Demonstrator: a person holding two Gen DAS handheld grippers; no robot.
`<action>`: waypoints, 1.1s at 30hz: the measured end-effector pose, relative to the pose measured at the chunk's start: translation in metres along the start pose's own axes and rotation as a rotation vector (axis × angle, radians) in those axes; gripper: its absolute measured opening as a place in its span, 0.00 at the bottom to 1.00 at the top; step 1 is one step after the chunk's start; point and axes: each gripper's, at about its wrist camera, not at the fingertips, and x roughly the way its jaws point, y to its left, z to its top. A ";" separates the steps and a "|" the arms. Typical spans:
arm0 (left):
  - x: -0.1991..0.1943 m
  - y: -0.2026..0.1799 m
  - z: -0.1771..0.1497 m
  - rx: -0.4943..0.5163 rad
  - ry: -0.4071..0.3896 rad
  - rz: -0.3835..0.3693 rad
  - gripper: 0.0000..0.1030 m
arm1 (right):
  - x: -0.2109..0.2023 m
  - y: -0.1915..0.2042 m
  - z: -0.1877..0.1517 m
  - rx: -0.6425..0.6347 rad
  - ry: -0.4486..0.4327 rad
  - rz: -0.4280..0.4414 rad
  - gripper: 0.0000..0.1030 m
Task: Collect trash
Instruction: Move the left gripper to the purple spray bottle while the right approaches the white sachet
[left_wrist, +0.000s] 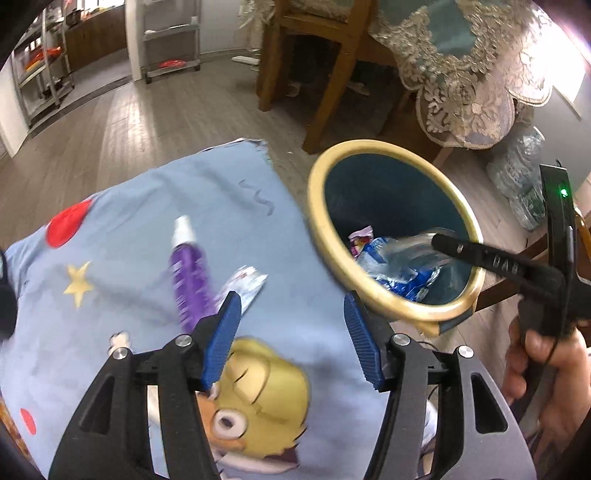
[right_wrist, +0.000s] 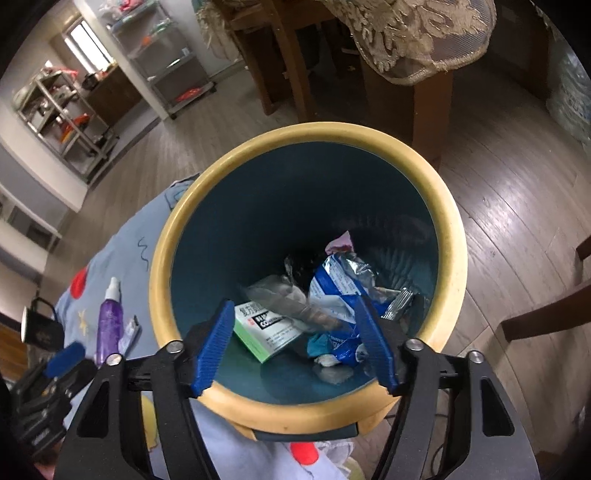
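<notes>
— With both tongs spread and empty, what goes next?
— Purple spray bottle (left_wrist: 189, 269) and foil wrapper (left_wrist: 245, 286), centre-left on the blue cloth. Left tongs (left_wrist: 291, 338) should straddle one squarely, then carry it to the yellow-rimmed bin (left_wrist: 391, 147); right tongs (right_wrist: 293, 345) hang over it.

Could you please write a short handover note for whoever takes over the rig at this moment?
Left gripper: open, empty, above the blue cloth.
Right gripper: open, empty, over the bin.
Done: wrappers, a green-and-white box and a clear bottle lie in the bin.
Left: the purple spray bottle and the small wrapper beside it remain on the cloth.
</notes>
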 end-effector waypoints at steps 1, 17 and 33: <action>-0.005 0.008 -0.004 -0.009 -0.002 0.009 0.56 | 0.000 0.000 0.000 0.004 -0.001 0.003 0.68; -0.015 0.076 -0.046 -0.154 0.030 0.073 0.56 | -0.011 0.065 -0.024 -0.188 -0.007 0.095 0.69; 0.055 0.081 0.009 -0.179 0.098 0.093 0.49 | -0.018 0.091 -0.031 -0.261 -0.010 0.145 0.69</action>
